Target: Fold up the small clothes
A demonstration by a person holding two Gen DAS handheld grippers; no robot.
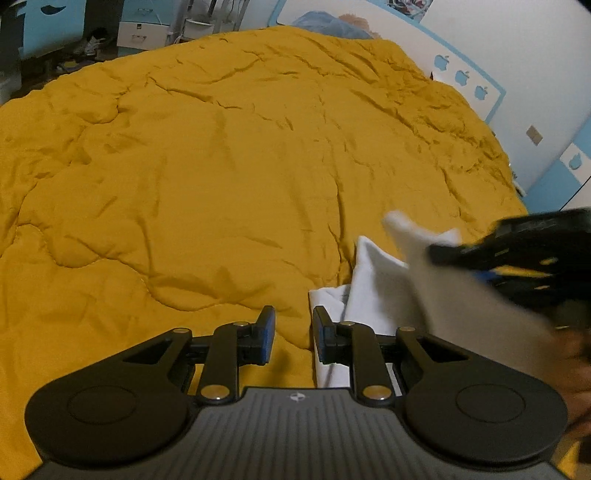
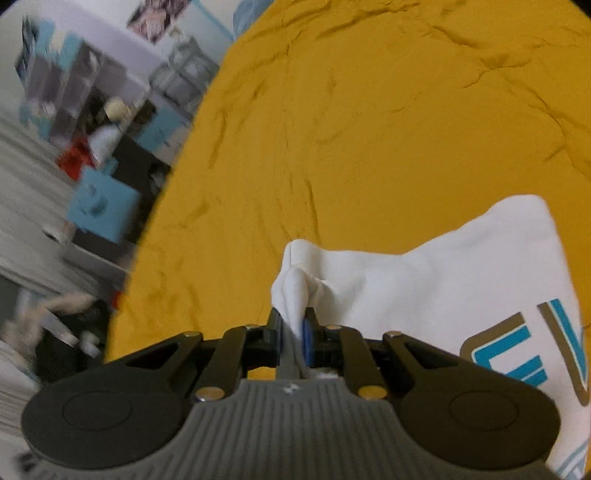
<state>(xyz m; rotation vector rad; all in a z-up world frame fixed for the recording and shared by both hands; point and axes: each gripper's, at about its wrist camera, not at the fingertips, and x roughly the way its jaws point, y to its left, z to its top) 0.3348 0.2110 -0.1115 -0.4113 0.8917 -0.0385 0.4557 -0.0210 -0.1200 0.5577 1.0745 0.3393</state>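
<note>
A small white garment (image 2: 436, 291) with a blue and brown print lies on the yellow quilt (image 2: 369, 129). My right gripper (image 2: 293, 325) is shut on a bunched edge of the garment and lifts it off the quilt. In the left wrist view the garment (image 1: 373, 288) rises to the right, with the right gripper (image 1: 517, 258) blurred above it. My left gripper (image 1: 293, 332) is open and empty, low over the quilt (image 1: 221, 166), its right finger next to the garment's left edge.
The quilt covers a wide bed. A white and blue headboard (image 1: 461, 74) runs along the right. Drawers and shelves (image 1: 144, 29) stand past the far edge. Blue boxes and clutter (image 2: 99, 206) sit on the floor beside the bed.
</note>
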